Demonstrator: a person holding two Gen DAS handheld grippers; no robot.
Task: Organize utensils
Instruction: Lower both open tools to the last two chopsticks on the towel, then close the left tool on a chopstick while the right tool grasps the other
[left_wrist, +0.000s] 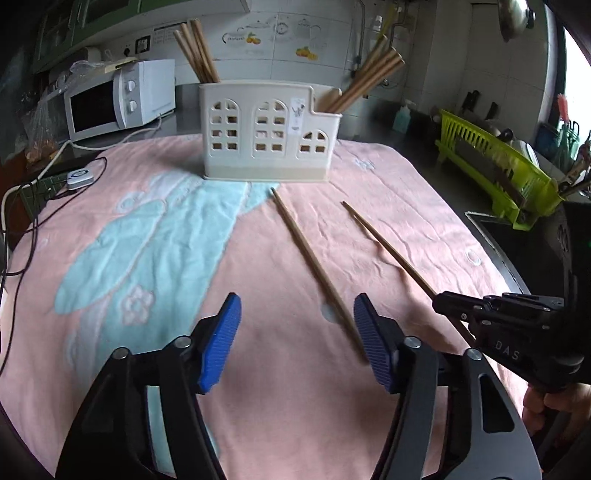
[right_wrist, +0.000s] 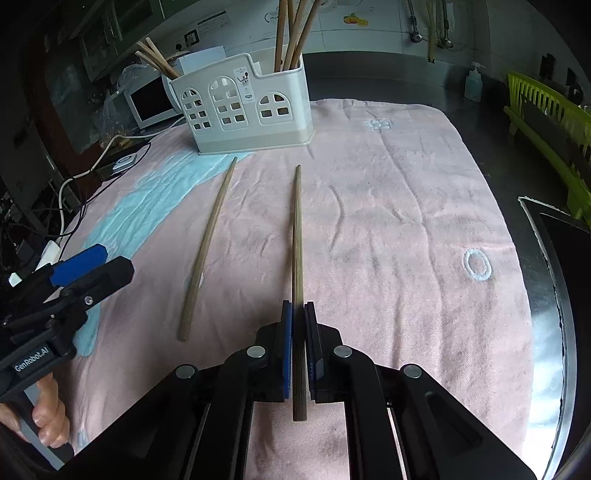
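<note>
A cream utensil holder (left_wrist: 266, 133) (right_wrist: 243, 107) shaped like a house stands at the far side of a pink and blue towel (left_wrist: 147, 240), with several wooden chopsticks upright in its end compartments. One loose chopstick (left_wrist: 314, 266) (right_wrist: 207, 251) lies on the towel. Its near end sits between the fingers of my left gripper (left_wrist: 297, 321) (right_wrist: 96, 267), close to the right pad; the jaws are open and not pressing it. My right gripper (right_wrist: 298, 310) (left_wrist: 443, 299) is shut on a second chopstick (right_wrist: 297, 240) (left_wrist: 388, 251), which points toward the holder.
A white microwave (left_wrist: 118, 99) and cables (left_wrist: 22, 206) are at the back left. A green dish rack (left_wrist: 495, 170) stands on the right beside a dark sink edge (right_wrist: 546, 236). A soap bottle (right_wrist: 472, 83) is at the back right. A hand grips each gripper's handle.
</note>
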